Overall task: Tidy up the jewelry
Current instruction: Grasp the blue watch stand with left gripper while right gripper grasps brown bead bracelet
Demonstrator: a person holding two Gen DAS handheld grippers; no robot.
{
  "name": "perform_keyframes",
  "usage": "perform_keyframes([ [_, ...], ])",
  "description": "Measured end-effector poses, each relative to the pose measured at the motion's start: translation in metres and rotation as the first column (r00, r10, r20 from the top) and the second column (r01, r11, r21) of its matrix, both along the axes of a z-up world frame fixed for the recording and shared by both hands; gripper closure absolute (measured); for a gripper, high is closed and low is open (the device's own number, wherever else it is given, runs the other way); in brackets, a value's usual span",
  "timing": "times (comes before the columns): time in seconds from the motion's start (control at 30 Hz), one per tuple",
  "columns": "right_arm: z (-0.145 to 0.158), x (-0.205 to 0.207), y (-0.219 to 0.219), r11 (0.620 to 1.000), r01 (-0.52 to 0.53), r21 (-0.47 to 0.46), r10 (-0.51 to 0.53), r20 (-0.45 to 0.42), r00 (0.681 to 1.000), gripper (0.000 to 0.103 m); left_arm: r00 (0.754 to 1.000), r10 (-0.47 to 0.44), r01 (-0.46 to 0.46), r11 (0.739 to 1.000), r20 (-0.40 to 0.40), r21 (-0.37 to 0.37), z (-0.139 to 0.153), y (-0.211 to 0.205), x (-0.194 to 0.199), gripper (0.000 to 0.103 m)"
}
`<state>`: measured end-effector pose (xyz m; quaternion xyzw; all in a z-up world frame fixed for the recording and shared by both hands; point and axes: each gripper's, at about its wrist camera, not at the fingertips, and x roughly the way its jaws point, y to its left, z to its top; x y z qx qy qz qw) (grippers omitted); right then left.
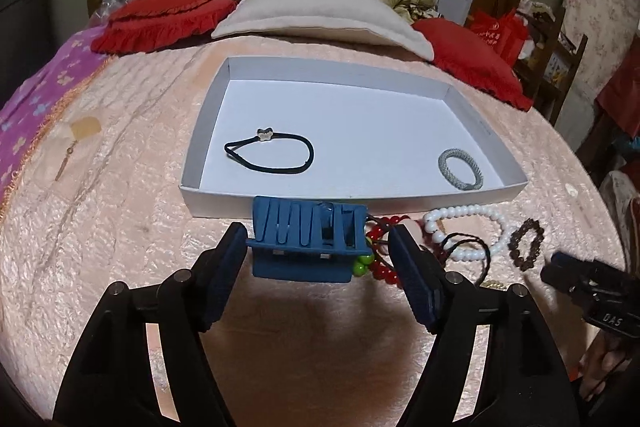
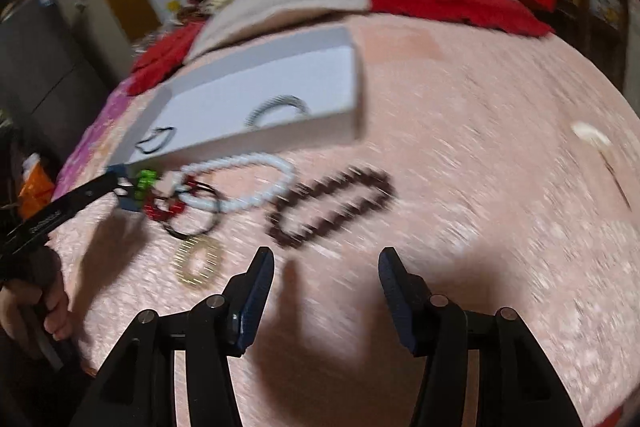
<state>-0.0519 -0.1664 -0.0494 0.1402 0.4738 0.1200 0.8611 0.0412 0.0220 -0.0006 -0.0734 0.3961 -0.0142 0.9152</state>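
On the pink bed (image 1: pixel 132 227), left gripper (image 1: pixel 318 247) gapes around a blue clip (image 1: pixel 304 239); right gripper (image 2: pixel 326 261) open, empty; brown bead bracelet (image 2: pixel 332 205) at twelve o'clock.

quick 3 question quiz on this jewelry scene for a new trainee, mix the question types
1. True or false: the white box holds two items.
2. Which lies outside the box? A) black hair tie B) grey ring-shaped band C) white bead bracelet
3. Fill in: between the left tongs sits a ____ hair clip.

Key
1. True: the black hair tie and the grey band.
2. C, it lies on the pink bedspread in front of the box.
3. Blue; the pads stand clear of it on both sides.
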Motion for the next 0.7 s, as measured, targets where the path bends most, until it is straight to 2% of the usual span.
perform_keyframes([
  [0.07,0.004,0.007,0.013,0.998,-0.06,-0.012,0.061,0.039,0.997,0.051,1.0,0.002,-0.002,1.0,-0.016,0.003,-0.005,-0.001,0.002,0.03],
  [0.13,0.003,0.011,0.018,0.996,-0.07,-0.046,0.072,0.037,0.997,0.051,0.999,0.012,-0.012,1.0,-0.032,0.006,-0.009,0.0,0.005,0.03],
  [0.23,-0.004,0.011,0.005,0.999,0.016,-0.039,-0.016,-0.012,1.0,0.051,0.999,0.039,-0.039,0.999,-0.035,0.001,-0.013,0.005,0.006,0.03],
  [0.3,-0.009,0.014,-0.006,0.996,0.068,-0.05,-0.07,-0.038,0.997,0.051,0.998,0.055,-0.056,0.998,-0.03,-0.028,-0.013,0.01,0.005,0.031],
  [0.33,-0.012,0.016,-0.011,0.994,0.085,-0.064,-0.088,-0.047,0.995,0.051,0.998,0.059,-0.06,0.997,-0.031,-0.039,-0.013,0.011,0.005,0.032],
  [0.37,-0.013,0.018,-0.014,0.993,0.097,-0.063,-0.1,-0.042,0.994,0.051,0.998,0.06,-0.062,0.997,-0.029,-0.052,-0.013,0.012,0.005,0.038],
  [0.57,-0.015,0.03,-0.012,0.988,0.12,-0.099,-0.124,-0.028,0.992,0.051,0.995,0.094,-0.095,0.996,-0.026,-0.005,-0.01,0.012,0.0,0.039],
  [0.7,-0.015,0.033,0.006,0.977,0.06,-0.206,-0.064,-0.013,0.998,0.051,0.993,0.116,-0.116,0.993,-0.031,0.001,-0.01,0.021,-0.005,0.039],
])
